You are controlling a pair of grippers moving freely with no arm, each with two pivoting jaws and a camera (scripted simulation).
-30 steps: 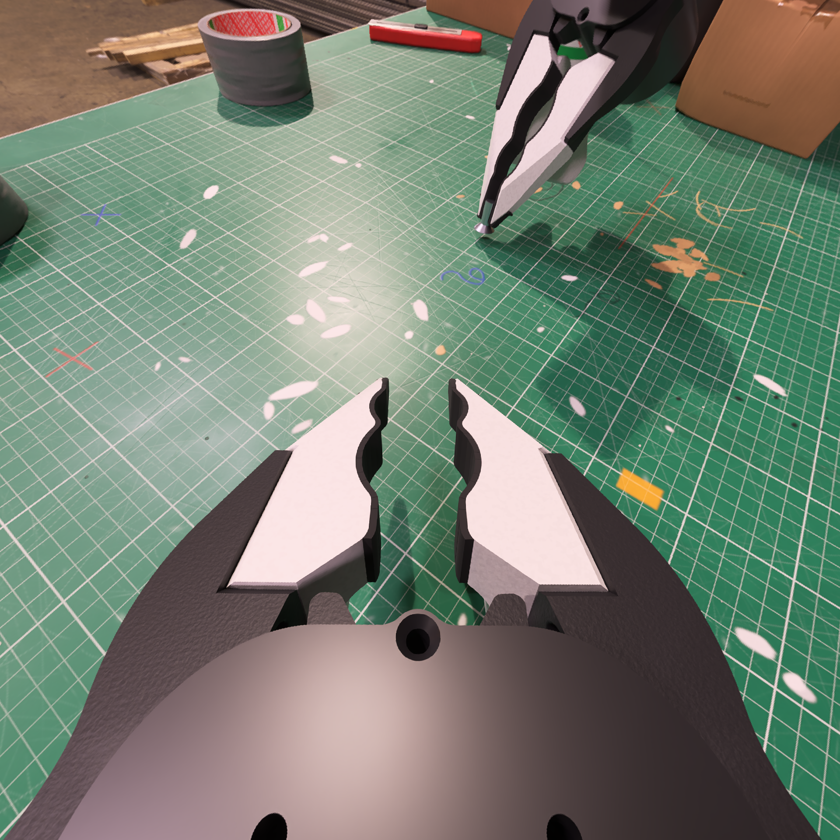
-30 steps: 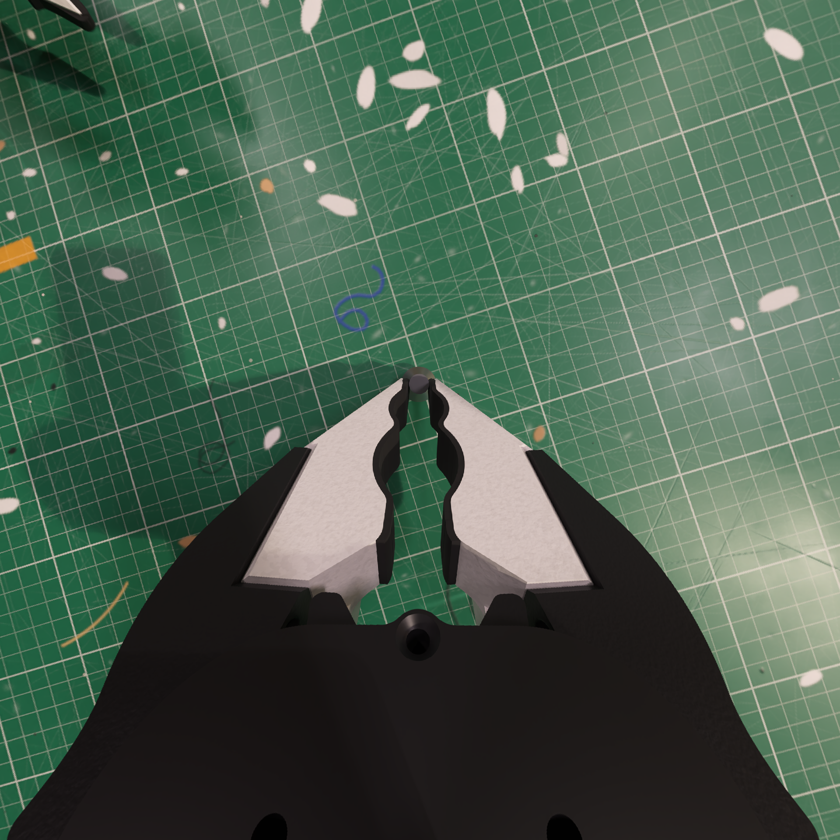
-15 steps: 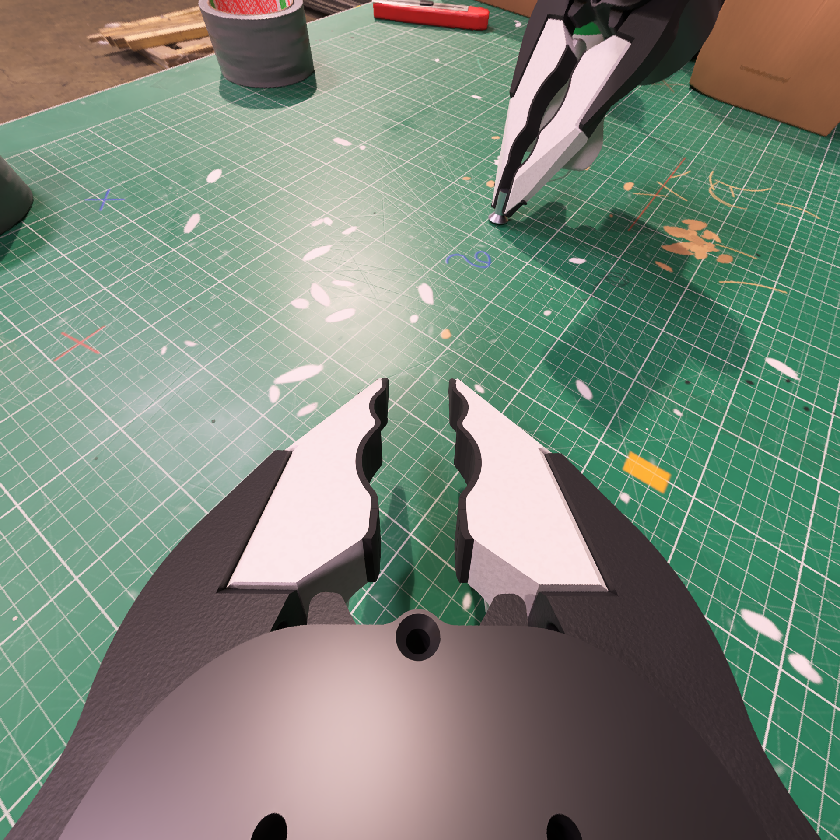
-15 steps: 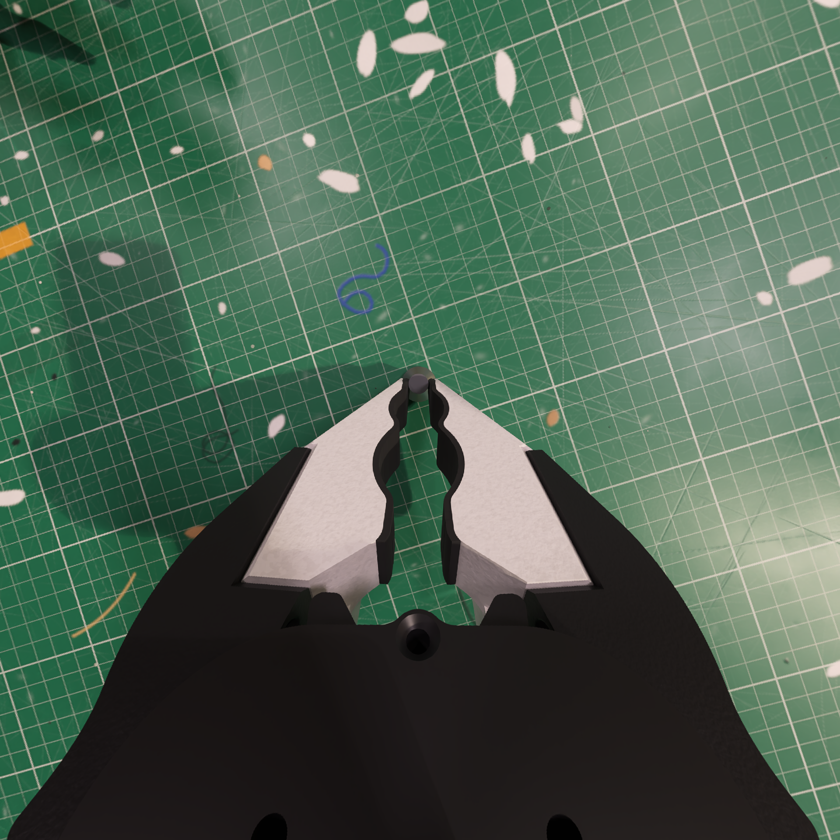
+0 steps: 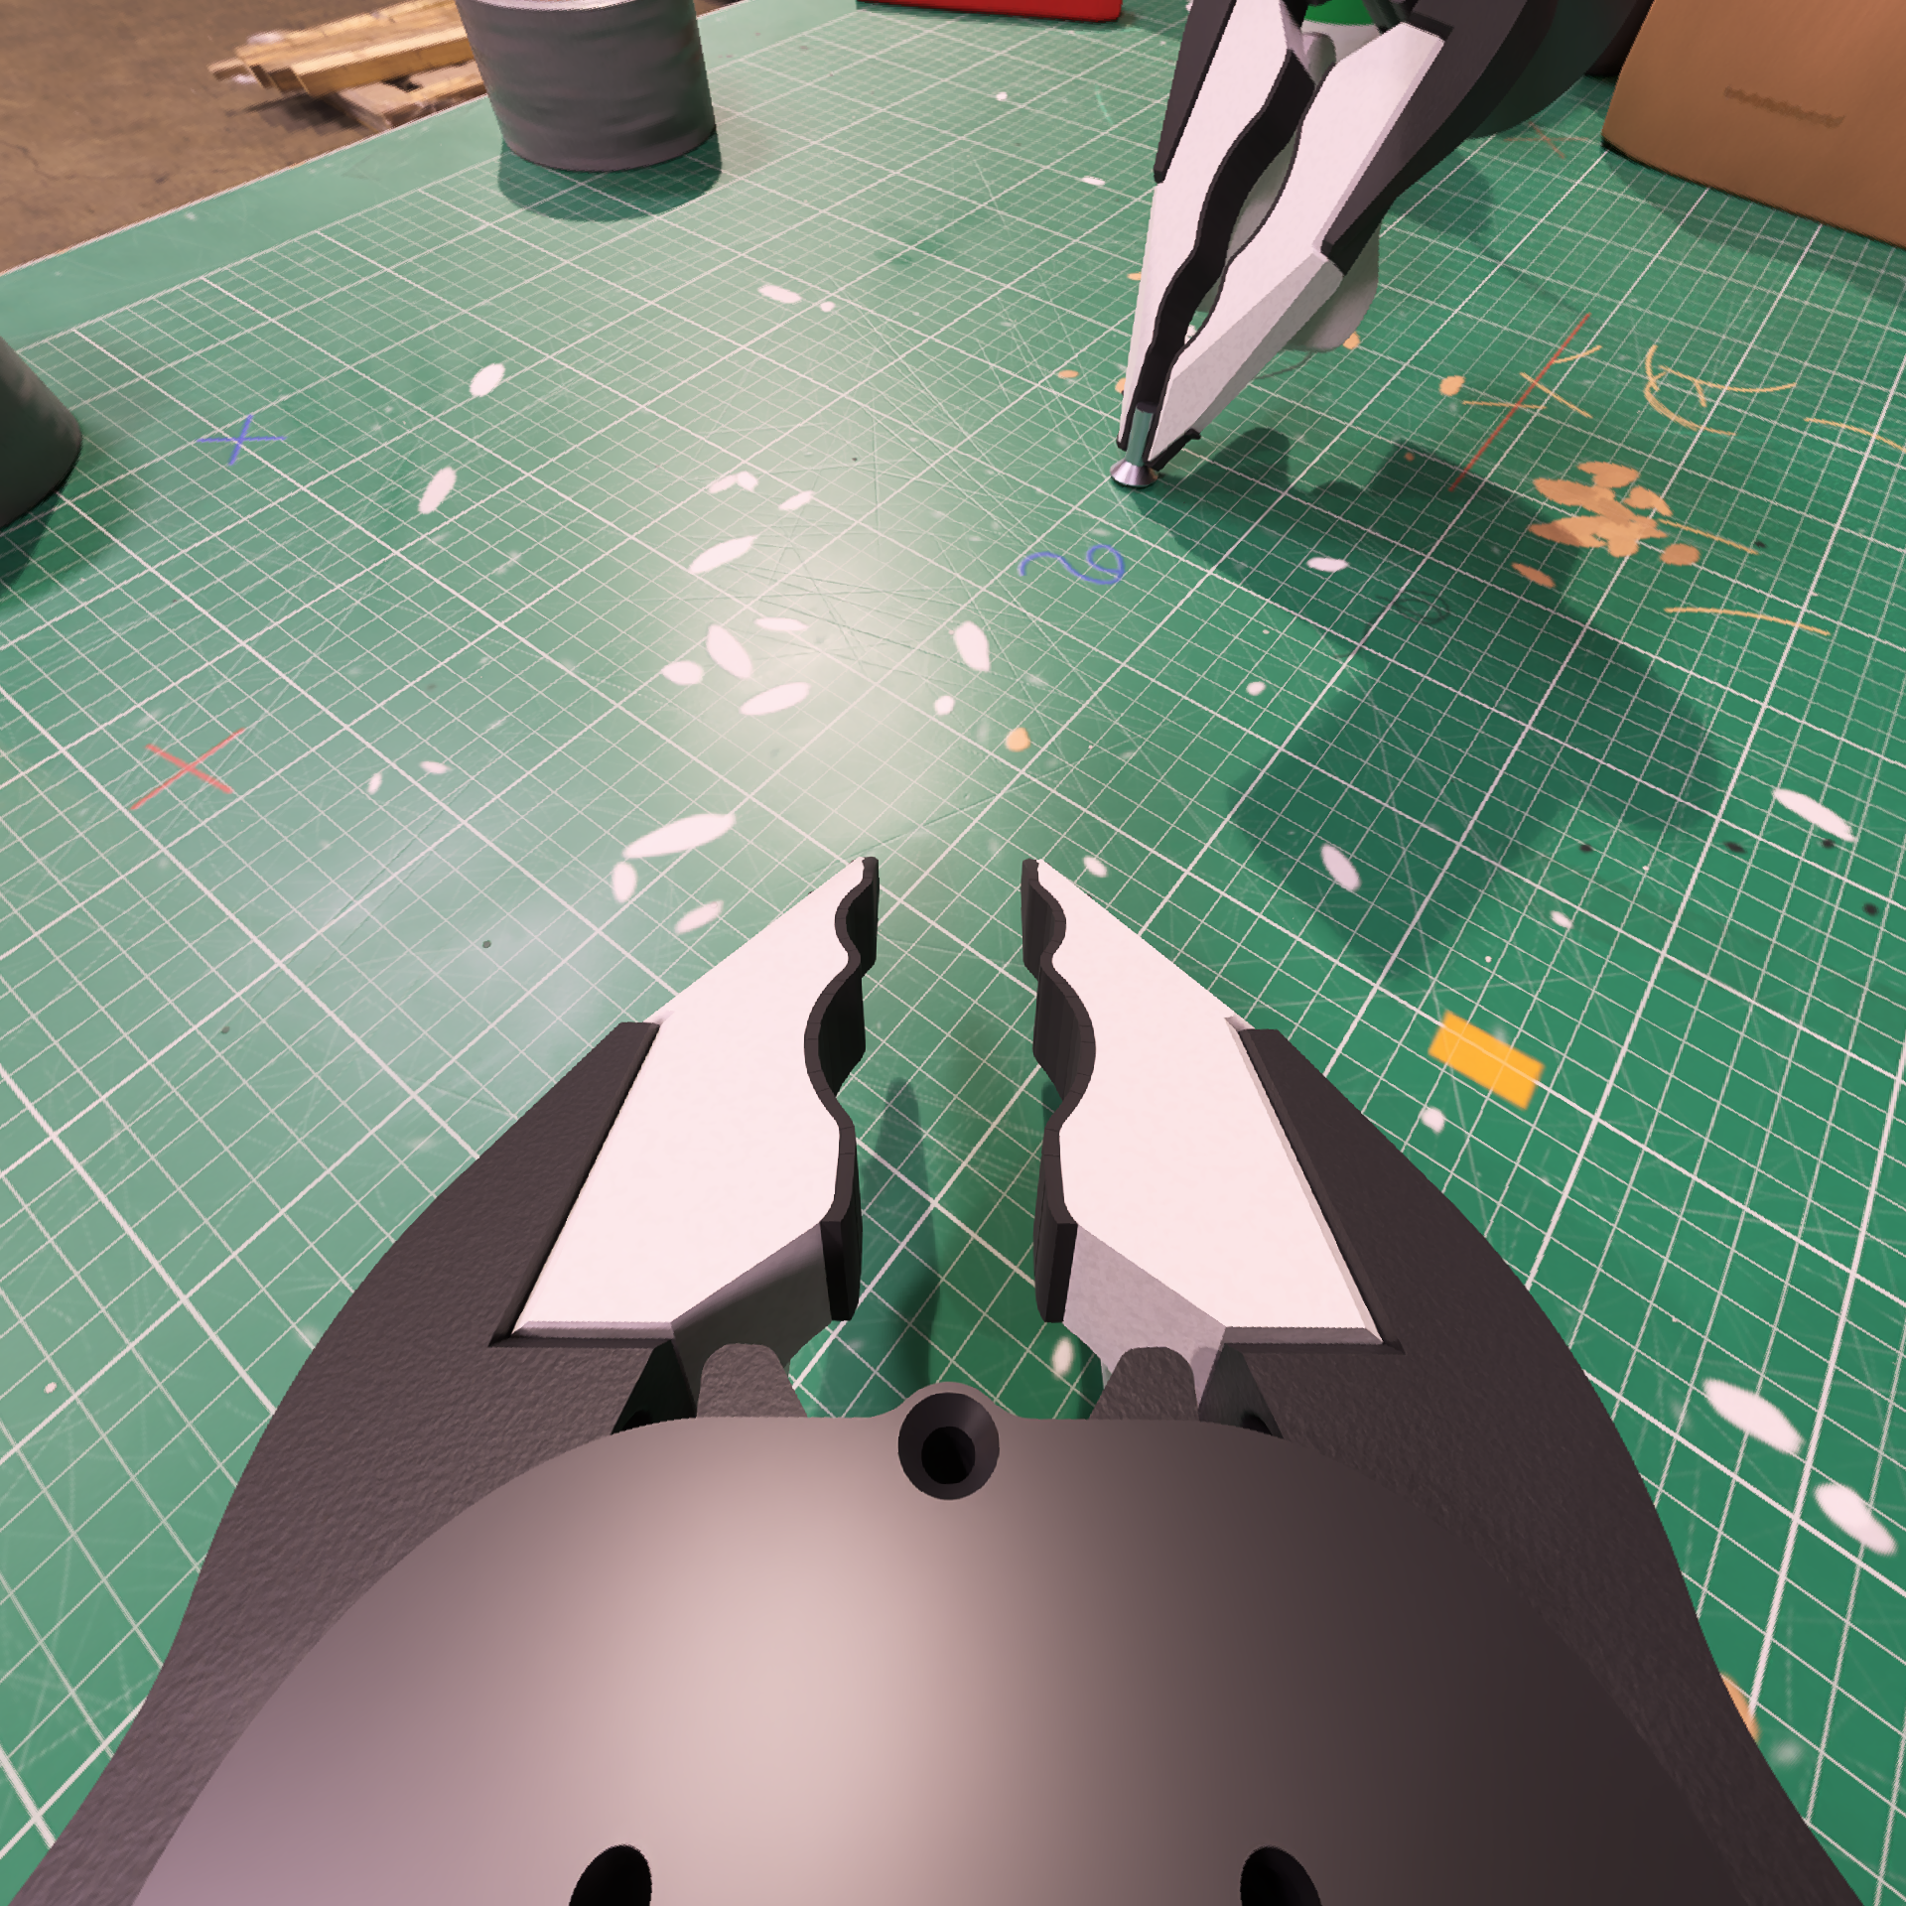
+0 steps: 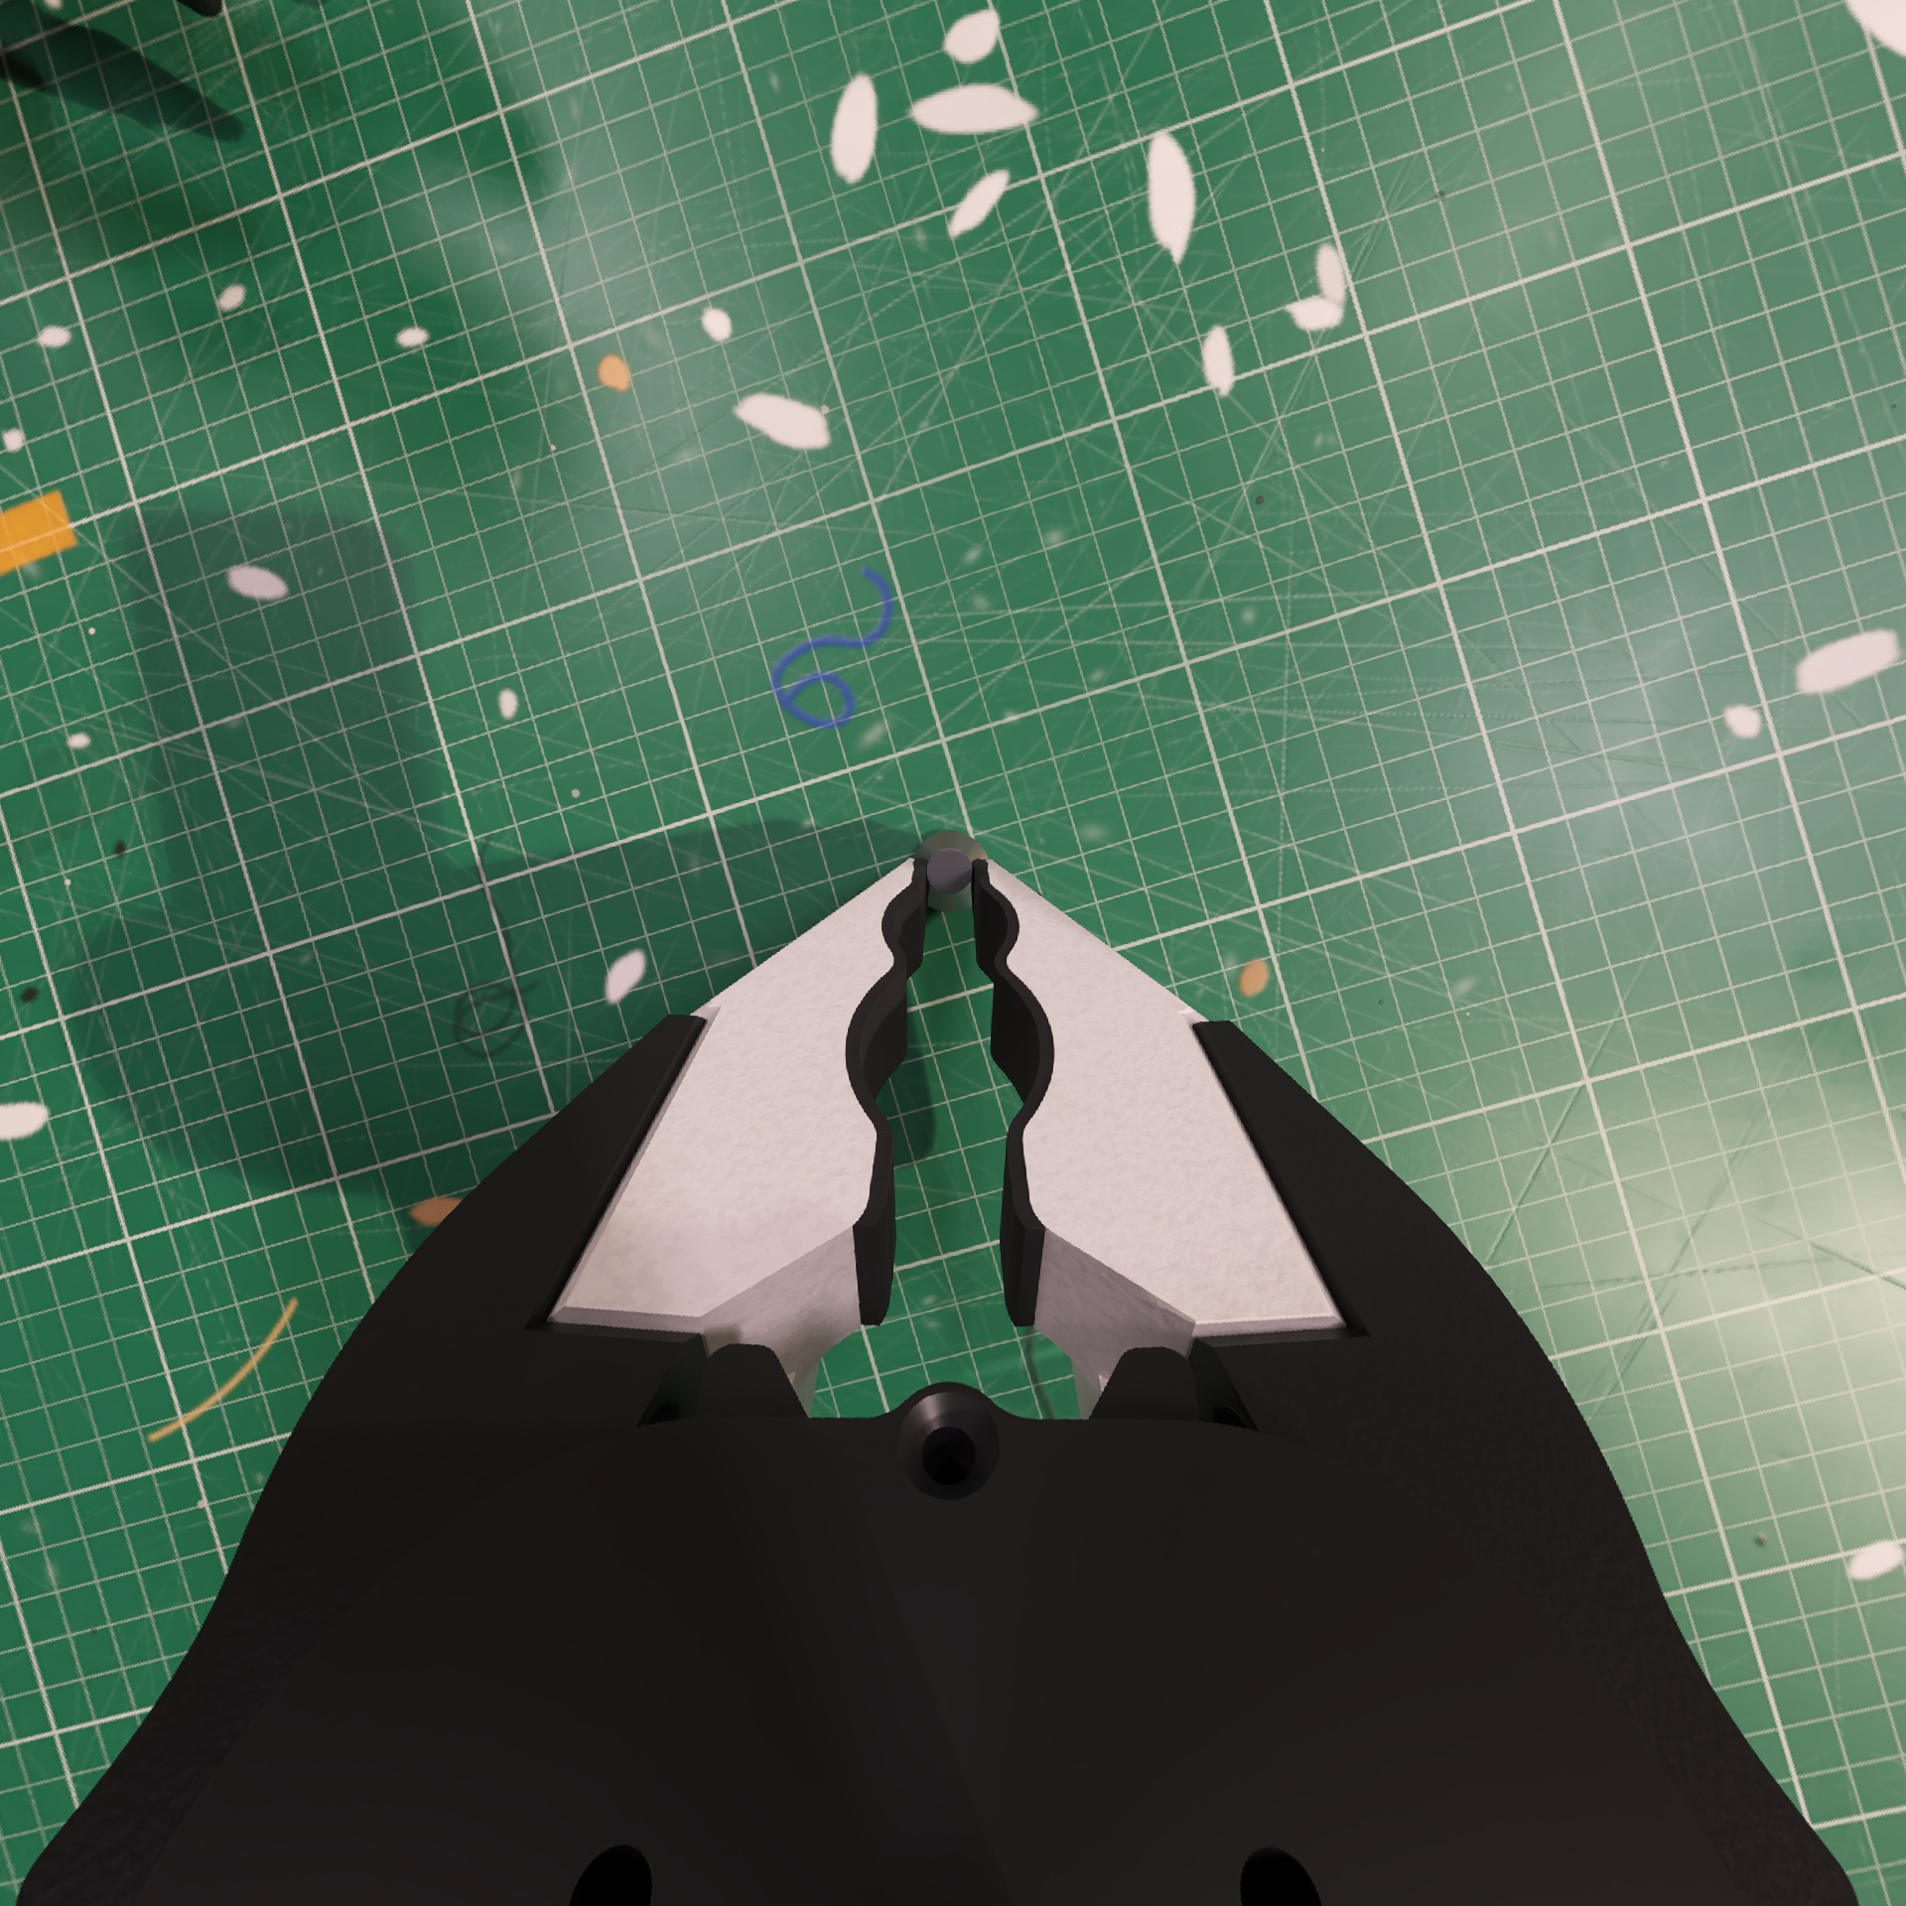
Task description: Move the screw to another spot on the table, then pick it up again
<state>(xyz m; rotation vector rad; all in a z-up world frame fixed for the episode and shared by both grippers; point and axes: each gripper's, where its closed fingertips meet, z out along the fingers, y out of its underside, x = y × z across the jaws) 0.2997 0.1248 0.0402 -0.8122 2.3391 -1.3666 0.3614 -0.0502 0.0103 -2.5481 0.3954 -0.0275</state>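
The screw (image 5: 1134,461) is small and grey and stands head down, with its head on or just above the green cutting mat (image 5: 413,1031). My right gripper (image 5: 1153,433) points down at it and is shut on its shank. In the right wrist view the screw (image 6: 949,873) sits pinched between the fingertips of the right gripper (image 6: 947,879), just short of a blue squiggle (image 6: 830,652). My left gripper (image 5: 949,868) is open and empty, low over the mat and well short of the screw.
A grey tape roll (image 5: 598,83) stands at the back left, near wooden slats (image 5: 351,62) off the mat. A cardboard box (image 5: 1753,134) is at the back right. A dark object (image 5: 26,433) sits at the left edge. A red tool (image 5: 990,6) lies at the far edge.
My right gripper has carried the screw a little farther from the blue squiggle and down toward the mat, still shut on it. The left wrist view has shifted slightly; its gripper stays open.
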